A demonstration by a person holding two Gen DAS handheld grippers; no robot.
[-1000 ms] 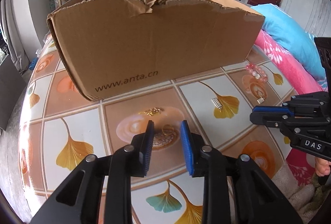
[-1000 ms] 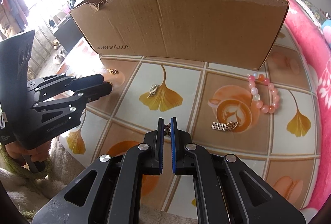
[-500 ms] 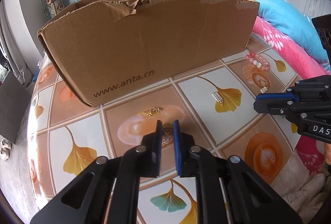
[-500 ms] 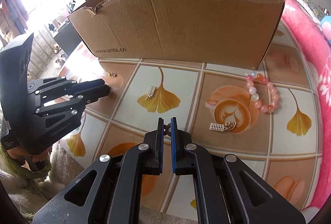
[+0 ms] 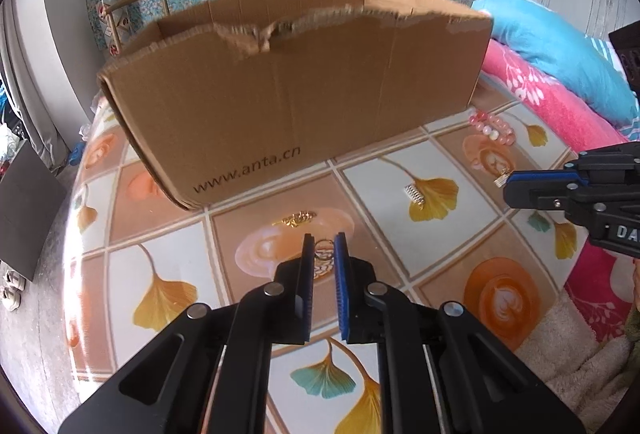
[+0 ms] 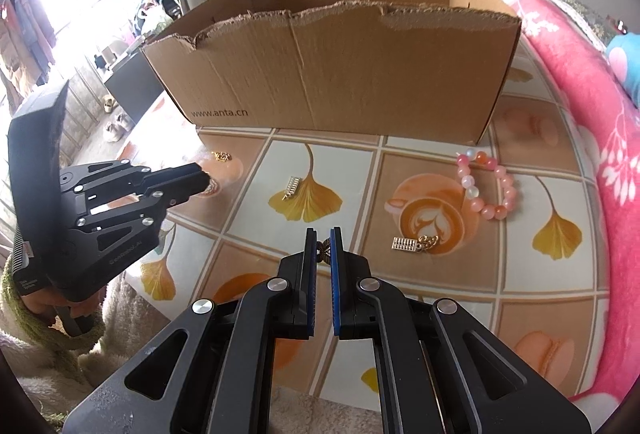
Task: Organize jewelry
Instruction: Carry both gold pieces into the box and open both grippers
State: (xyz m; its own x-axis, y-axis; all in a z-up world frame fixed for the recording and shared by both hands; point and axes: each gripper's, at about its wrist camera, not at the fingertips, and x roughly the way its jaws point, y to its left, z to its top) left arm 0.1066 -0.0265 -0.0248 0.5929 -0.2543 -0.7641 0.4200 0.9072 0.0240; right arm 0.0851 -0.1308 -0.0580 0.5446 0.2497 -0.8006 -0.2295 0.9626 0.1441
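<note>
Left tongs (image 5: 323, 248) have just closed onto a ring (image 5: 323, 249); right tongs (image 6: 322, 248) clamp a charm (image 6: 322, 249). Neither is boxed yet. Bracelet (image 6: 488, 185), right of frame, and three small pieces lie on the table (image 6: 440, 294).

Left gripper (image 5: 324, 246) tilted steeply downward, jaws just closed to a narrow gap, pinching a small gold ring (image 5: 323, 249) at the tips. Right gripper (image 6: 322, 240) angled down alike, jaws nearly together, clamped on a small bronze butterfly charm (image 6: 322, 249). From each camera, the other gripper seen side-on: right one at 3 o'clock, left one at 9 o'clock
</note>
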